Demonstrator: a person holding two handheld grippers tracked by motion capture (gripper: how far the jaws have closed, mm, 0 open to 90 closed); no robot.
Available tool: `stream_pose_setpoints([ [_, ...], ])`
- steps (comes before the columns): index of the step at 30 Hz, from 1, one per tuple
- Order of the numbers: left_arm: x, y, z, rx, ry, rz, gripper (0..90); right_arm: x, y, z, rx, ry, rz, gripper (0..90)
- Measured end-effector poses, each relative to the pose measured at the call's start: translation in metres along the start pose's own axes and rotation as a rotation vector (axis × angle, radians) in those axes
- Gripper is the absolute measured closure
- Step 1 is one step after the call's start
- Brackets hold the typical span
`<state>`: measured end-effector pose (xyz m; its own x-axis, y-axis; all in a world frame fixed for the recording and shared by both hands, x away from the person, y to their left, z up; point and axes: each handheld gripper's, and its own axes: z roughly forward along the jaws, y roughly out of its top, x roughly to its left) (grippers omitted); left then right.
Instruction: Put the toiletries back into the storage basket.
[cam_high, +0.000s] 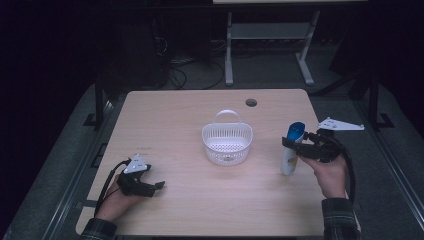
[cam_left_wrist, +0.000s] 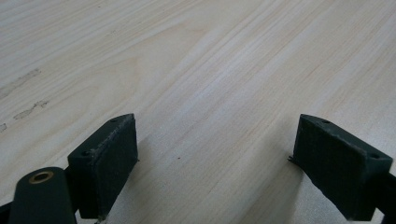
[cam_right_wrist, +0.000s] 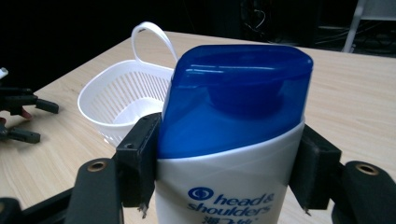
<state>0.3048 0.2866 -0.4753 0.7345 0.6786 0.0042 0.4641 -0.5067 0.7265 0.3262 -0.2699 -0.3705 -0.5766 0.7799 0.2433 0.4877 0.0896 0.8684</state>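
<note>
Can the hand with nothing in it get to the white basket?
Probably yes. The left gripper is open and holds nothing, and bare table lies between it and the white basket. The shampoo bottle stands on the basket's other side, clamped in the right gripper.

Shampoo bottle: white body under a blue cap, blue round logo followed by "head & shoulders" in blue lowercase. Smaller blue characters sit at 6 o'clock below the brand, cut off and unreadable. No other readable text.

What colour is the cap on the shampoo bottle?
Blue, a glossy deep blue cap on the white shampoo bottle; clearest in the right gripper view.
</note>
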Motion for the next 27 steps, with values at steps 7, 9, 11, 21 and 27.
stream_pose_setpoints([
  [7, 0.000, 0.000, 0.000, 0.003, 0.001, 0.003, 13.1, 0.009, 0.016, 0.000, -0.031, 0.013, -0.015, 34.8],
  [9, 0.000, 0.000, 0.000, 0.003, 0.001, 0.002, 13.1, 0.010, 0.018, 0.000, -0.031, 0.014, -0.016, 34.8],
  [11, 0.000, 0.000, 0.000, 0.003, 0.001, 0.002, 13.1, 0.012, 0.023, 0.001, -0.036, 0.012, -0.025, 34.8],
  [21, 0.000, 0.000, 0.000, 0.004, 0.000, 0.002, 13.1, 0.021, 0.043, 0.004, -0.057, 0.029, -0.042, 34.8],
  [27, 0.000, 0.000, 0.000, 0.002, 0.001, 0.002, 13.1, 0.026, 0.051, 0.007, -0.067, 0.039, -0.049, 34.8],
])
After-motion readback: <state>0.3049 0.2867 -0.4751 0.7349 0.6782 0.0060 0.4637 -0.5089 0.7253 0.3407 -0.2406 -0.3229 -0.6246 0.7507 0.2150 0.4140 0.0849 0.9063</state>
